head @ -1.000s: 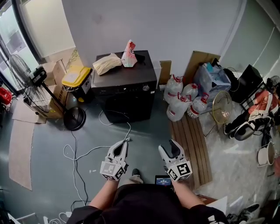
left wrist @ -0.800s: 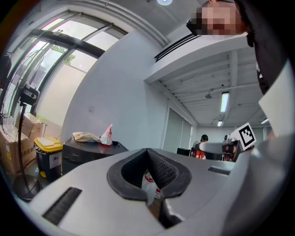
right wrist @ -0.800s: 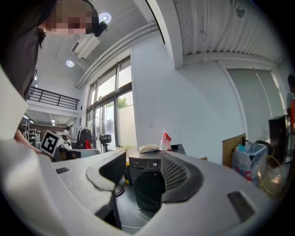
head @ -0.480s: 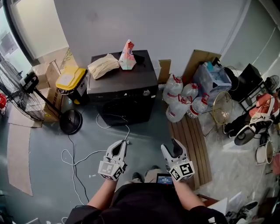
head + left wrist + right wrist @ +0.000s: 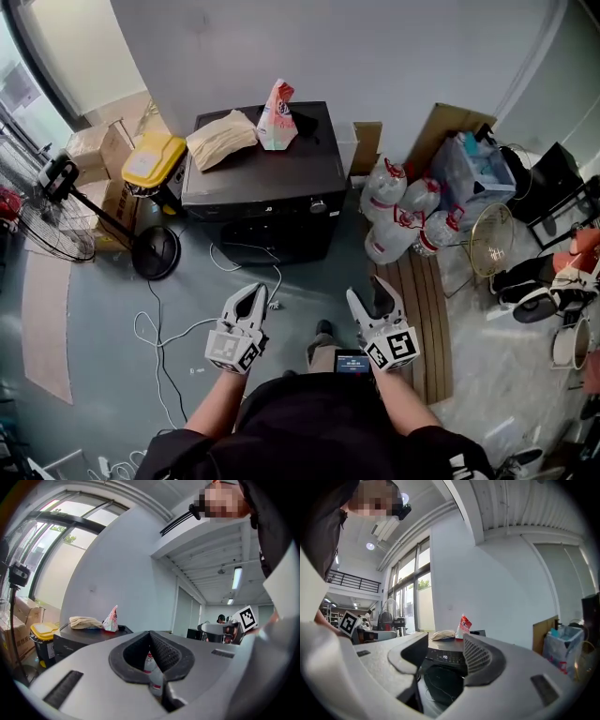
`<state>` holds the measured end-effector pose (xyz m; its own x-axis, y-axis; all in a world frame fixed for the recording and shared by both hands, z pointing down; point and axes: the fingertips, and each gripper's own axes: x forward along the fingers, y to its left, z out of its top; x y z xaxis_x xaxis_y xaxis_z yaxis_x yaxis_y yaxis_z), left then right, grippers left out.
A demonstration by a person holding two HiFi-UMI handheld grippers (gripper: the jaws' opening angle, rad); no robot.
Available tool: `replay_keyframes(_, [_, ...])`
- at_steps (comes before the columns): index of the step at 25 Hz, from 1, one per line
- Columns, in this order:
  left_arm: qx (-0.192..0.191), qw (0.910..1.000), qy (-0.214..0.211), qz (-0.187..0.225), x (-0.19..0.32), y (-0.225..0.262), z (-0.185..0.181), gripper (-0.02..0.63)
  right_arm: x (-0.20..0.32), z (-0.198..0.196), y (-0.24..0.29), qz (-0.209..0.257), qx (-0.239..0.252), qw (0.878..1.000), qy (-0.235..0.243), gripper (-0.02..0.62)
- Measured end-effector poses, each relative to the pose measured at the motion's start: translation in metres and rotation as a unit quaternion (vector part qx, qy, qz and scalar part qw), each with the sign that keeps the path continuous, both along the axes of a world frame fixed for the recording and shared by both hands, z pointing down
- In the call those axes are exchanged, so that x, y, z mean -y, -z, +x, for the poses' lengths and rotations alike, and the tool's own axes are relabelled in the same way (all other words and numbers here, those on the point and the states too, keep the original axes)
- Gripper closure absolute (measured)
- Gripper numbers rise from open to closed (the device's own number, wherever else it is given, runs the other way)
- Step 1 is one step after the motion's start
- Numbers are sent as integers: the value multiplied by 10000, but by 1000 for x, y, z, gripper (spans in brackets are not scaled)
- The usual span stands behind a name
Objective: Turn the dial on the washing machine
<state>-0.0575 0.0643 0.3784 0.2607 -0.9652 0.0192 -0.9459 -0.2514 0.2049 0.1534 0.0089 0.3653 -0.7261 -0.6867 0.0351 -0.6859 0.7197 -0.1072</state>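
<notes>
The fingers of the right gripper stand well apart with nothing between them. The washing machine shows through the gap, well apart from the tips. The left gripper has its fingers together at the tips and holds nothing. Both are held low in front of the person, above the grey floor.

The dial is at the right end of the control panel, on the machine's top front edge; the machine stands against the far wall.

Handling, as a judgement: rigid, fixed to the panel, turns on its own axis only, probably in clicks with modest resistance. A smooth rim may slip under the pads. Take hold across the rim, one finger each side, square to the panel. The right gripper, fingers spread, is on the dial's side.

Look: a small round silvery knob on a black front-loader. Markings are too small to read.

A beige cloth bundle and a red-and-white pouch lie on the lid. Water jugs stand just right of the machine.
</notes>
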Motion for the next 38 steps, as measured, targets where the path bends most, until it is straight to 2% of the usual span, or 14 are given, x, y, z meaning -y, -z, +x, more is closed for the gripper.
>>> replay_keyframes(7, [37, 9993, 359, -19, 79, 17, 8, 611, 89, -12, 1, -56, 14, 9985, 545, 365])
replay_keyframes(13, [88, 9976, 680, 11, 137, 17, 9, 612, 152, -29, -22, -161, -11, 9949, 1000, 365])
replay_keyframes(18, [219, 9971, 731, -50, 161, 6, 1, 612, 177, -51, -43, -359, -43, 9934, 1091, 365])
replay_keyframes(22, [102, 9974, 697, -151, 183, -11, -16, 612, 196, -68, -60, -502, -166, 9931, 1047, 365])
replay_keyframes(25, [91, 9987, 474, -174, 198, -21, -26, 612, 208, -80, -71, -687, -235, 9931, 917, 365])
replay_keyframes(30, [284, 9993, -75, -209, 220, -36, -34, 612, 224, -96, -88, -884, -424, 9935, 582, 365])
replay_keyframes(38, [166, 9954, -904, -286, 242, -71, -52, 612, 246, -119, -127, -1164, -650, 9910, -80, 364])
